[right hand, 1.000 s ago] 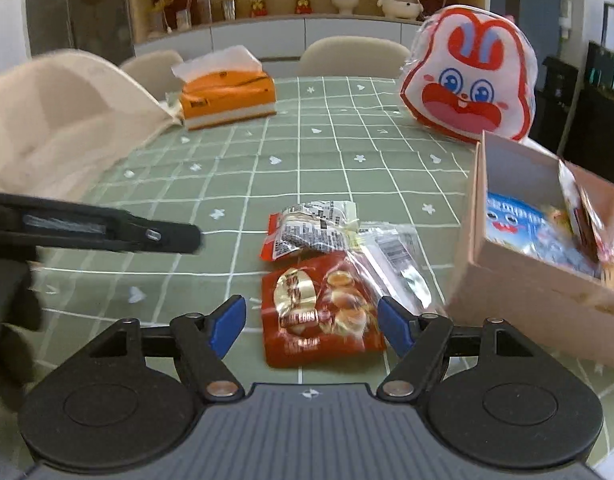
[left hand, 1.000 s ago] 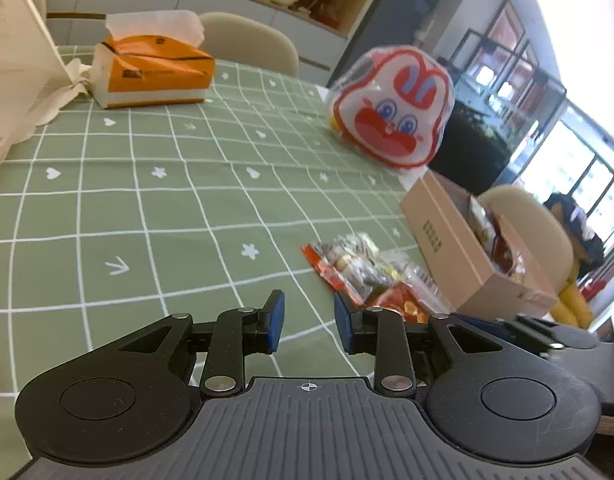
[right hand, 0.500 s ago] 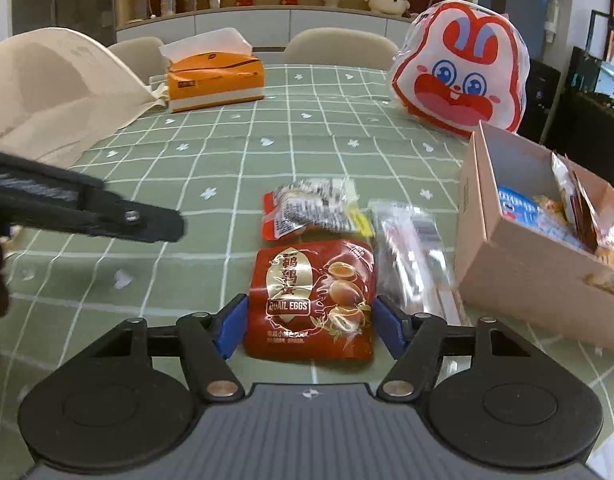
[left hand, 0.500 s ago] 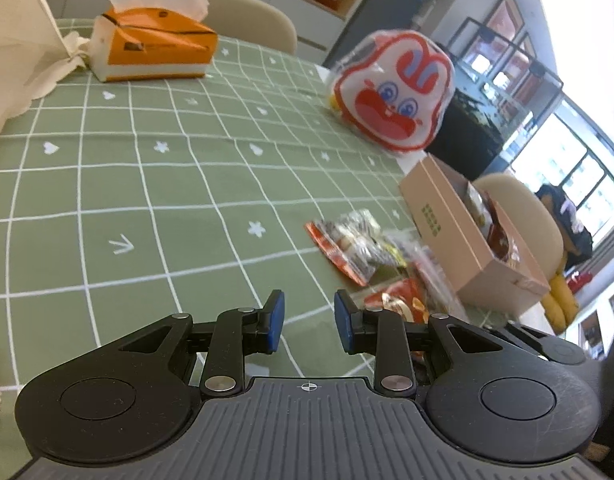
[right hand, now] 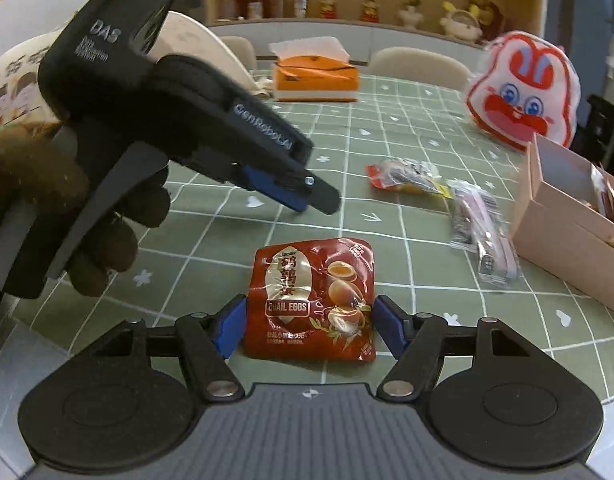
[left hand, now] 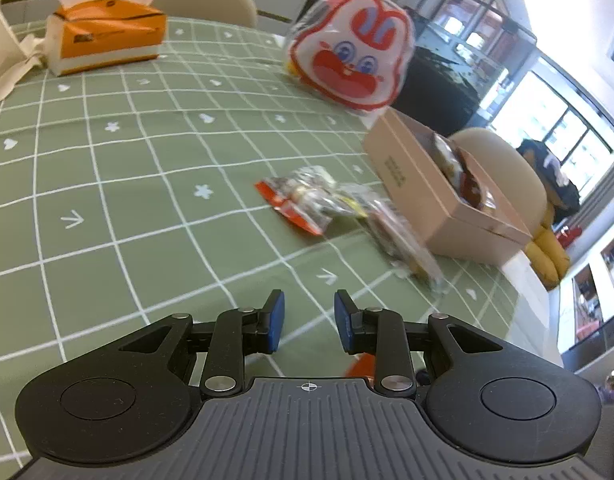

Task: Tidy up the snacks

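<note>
Left wrist view: the left gripper (left hand: 305, 322) hangs empty over the green tablecloth (left hand: 107, 168), jaws narrowly apart; loose snacks lie beside the cardboard box (left hand: 435, 196). Right wrist view: the right gripper (right hand: 309, 328) has advanced to straddle the quail egg packet (right hand: 313, 300); its jaws have just been widening, pads not visibly pressing. Closure likely follows.

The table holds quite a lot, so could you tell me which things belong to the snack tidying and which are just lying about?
Job:
quail egg packet
mixed snack packet
clear wrapped snack
cardboard box

Lying about:
tissue box
rabbit-face bag
cloth bag
</note>
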The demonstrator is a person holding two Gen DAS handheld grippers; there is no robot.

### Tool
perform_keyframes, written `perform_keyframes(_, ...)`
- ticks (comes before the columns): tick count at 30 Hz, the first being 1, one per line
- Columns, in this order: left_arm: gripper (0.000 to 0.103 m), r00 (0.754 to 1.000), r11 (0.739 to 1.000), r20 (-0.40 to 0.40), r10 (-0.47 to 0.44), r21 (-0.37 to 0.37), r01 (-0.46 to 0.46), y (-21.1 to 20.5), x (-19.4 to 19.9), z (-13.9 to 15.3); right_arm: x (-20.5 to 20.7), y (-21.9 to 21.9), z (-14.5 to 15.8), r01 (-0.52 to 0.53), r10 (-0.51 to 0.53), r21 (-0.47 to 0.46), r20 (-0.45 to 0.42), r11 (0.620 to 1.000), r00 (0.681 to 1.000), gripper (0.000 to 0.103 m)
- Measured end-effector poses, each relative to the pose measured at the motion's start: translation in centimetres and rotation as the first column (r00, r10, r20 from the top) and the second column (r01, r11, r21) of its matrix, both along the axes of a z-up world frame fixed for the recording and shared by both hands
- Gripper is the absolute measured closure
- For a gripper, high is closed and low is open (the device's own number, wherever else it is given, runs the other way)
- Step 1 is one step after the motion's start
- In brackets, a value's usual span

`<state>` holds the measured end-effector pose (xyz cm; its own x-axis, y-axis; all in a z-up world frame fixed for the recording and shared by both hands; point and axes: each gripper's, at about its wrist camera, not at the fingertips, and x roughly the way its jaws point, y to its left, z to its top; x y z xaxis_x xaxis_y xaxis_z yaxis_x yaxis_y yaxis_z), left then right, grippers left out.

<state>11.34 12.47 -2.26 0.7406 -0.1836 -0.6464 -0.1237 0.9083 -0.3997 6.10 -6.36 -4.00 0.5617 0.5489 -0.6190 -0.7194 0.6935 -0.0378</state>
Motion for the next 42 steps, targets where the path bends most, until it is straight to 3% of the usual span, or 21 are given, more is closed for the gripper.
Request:
perform_keyframes(3, 0.072, 1.0, 1.0, 0.004, 0.002, 0.009, -0.002, -0.4, -0.9, 0.3, 0.4, -1.0, 0.6, -0.016, 0.016, 0.041, 0.004, 0.999, 1.0, 0.029)
perform_keyframes(6, 0.072, 0.997, 0.997, 0.01, 0.078, 0.001, -0.078, 0.5, -2.5, 0.2, 0.9, -1.7, 1.7, -0.013, 0.011, 0.073, 0.028, 0.997, 1.0, 0.025)
perform_keyframes(12, 0.072, 0.987, 0.987, 0.02, 0.158, 0.021, -0.159, 2.2, -5.0, 0.4, 4.6, 0.4, 4.5, 0.045, -0.051, 0.075, 0.086, 0.996, 0.995, 0.024)
perform_keyframes(16, 0.072, 0.992, 0.991, 0.024, 0.128, 0.045, -0.129, 1.6, -5.6, 0.3, 10.1, 4.1, 4.5, 0.105, -0.107, 0.039, 0.037, 0.994, 0.994, 0.023)
perform_keyframes(19, 0.072, 0.994, 0.993, 0.017, 0.106, 0.048, -0.107, 1.3, -5.6, 0.1, 14.5, 6.7, 3.2, 0.217, -0.216, -0.032, 0.016, 0.976, 0.976, 0.023)
perform_keyframes(24, 0.072, 0.994, 0.994, 0.008, 0.107, 0.034, -0.107, 1.6, -5.9, -0.2, 18.8, 7.4, 1.1, 0.273, -0.278, -0.059, -0.098, 0.96, 0.956, 0.023)
perform_keyframes(26, 0.072, 0.995, 0.995, 0.003, 0.101, 0.025, -0.101, 1.6, -5.8, -0.3, 18.8, 7.0, 1.0, 0.274, -0.277, -0.042, -0.117, 0.961, 0.954, 0.024)
perform_keyframes(31, 0.072, 0.996, 0.995, 0.003, 0.094, 0.018, -0.094, 1.6, -5.9, -0.4, 16.1, 6.3, 1.5, 0.179, -0.184, -0.043, -0.142, 0.983, 0.973, 0.044)
perform_keyframes(36, 0.072, 0.999, 0.999, 0.013, 0.046, 0.011, -0.046, 0.7, -5.8, -0.1, 12.0, 3.9, 2.8, 0.098, -0.097, 0.0, -0.125, 0.995, 0.987, 0.047)
perform_keyframes(42, 0.072, 0.998, 0.998, 0.022, -0.061, -0.012, 0.061, -1.2, -5.4, 0.1, 6.9, -1.7, 3.6, 0.126, -0.126, 0.022, -0.021, 0.992, 0.992, 0.047)
